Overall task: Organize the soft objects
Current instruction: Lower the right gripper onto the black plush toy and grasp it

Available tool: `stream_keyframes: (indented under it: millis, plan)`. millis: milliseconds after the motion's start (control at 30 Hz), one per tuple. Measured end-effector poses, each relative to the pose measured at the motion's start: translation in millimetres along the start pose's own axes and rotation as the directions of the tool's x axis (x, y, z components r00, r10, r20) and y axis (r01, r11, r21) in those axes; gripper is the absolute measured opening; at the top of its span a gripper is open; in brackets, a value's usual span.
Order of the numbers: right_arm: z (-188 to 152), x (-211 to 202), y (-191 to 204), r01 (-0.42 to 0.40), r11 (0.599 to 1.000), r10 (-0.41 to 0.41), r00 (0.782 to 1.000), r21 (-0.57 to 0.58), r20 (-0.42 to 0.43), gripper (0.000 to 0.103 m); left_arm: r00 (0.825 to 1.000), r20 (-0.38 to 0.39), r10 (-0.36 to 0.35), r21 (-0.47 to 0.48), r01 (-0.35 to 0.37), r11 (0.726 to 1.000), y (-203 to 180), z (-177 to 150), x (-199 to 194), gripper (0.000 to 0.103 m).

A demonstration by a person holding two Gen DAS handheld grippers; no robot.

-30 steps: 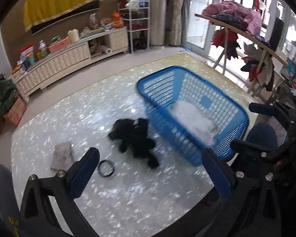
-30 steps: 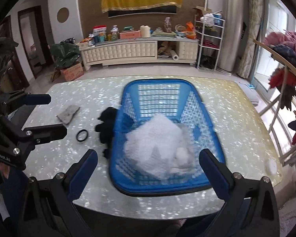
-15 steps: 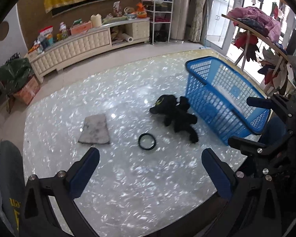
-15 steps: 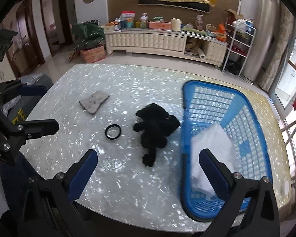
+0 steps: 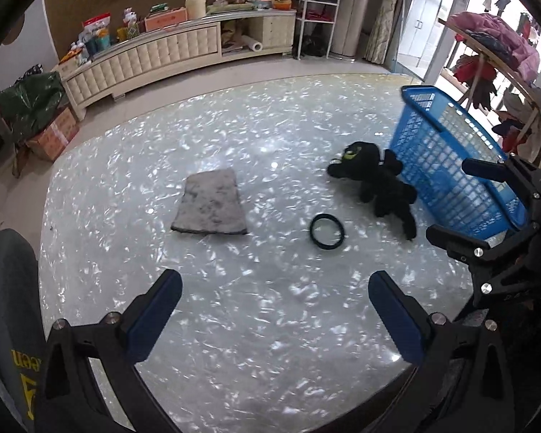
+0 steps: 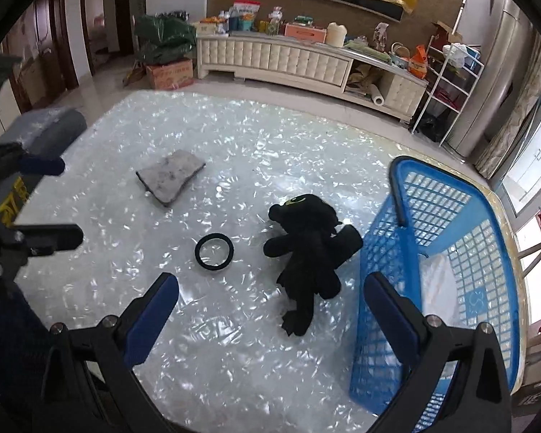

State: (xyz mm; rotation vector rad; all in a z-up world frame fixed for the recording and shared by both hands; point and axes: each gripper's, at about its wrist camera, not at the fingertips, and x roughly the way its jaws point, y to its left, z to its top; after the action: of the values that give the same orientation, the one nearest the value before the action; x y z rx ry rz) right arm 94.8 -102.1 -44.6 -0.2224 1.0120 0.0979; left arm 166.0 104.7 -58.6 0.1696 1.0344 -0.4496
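Both views have swung left since a second ago, off the blue basket (image 6: 447, 252) onto the counter (image 5: 270, 324). One black plush toy (image 6: 310, 249) lies touching the basket, beside one black ring (image 6: 214, 247) and one grey cloth (image 5: 211, 207). Left hand-held gripper (image 5: 276, 315) and right hand-held gripper (image 6: 270, 319) hover, spread wide, empty.

On the pearly tabletop ahead of me lies a black plush toy (image 6: 308, 249), sprawled flat with its head far and its tail near, just beside the blue basket (image 6: 447, 252) on the right. A white soft bundle (image 6: 438, 281) sits inside. A folded grey cloth (image 5: 210, 202) lies flat, far left.
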Motion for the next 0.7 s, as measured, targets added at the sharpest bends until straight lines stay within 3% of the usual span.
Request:
stream_keyframes:
  millis: [433, 567, 700]
  plan:
    - [13.4, 64.9, 9.9, 0.096, 0.995, -0.097, 0.987, -0.019, -0.124, 0.103, 0.999, -0.022, -0.043, -0.034, 0.042, 0.999, 30.1, -0.3, 32.6, 0.103]
    - [14.8, 77.6, 7.6, 0.104, 0.995, -0.104, 0.985, -0.011, -0.141, 0.093, 0.998, -0.027, -0.055, -0.059, 0.053, 0.997, 38.1, 0.7, 41.4, 0.103]
    - [15.8, 90.7, 3.6, 0.128, 0.992, -0.126, 0.979, -0.002, -0.159, 0.092, 0.997, -0.029, -0.076, -0.082, 0.074, 0.994, 43.5, -1.0, 46.9, 0.103]
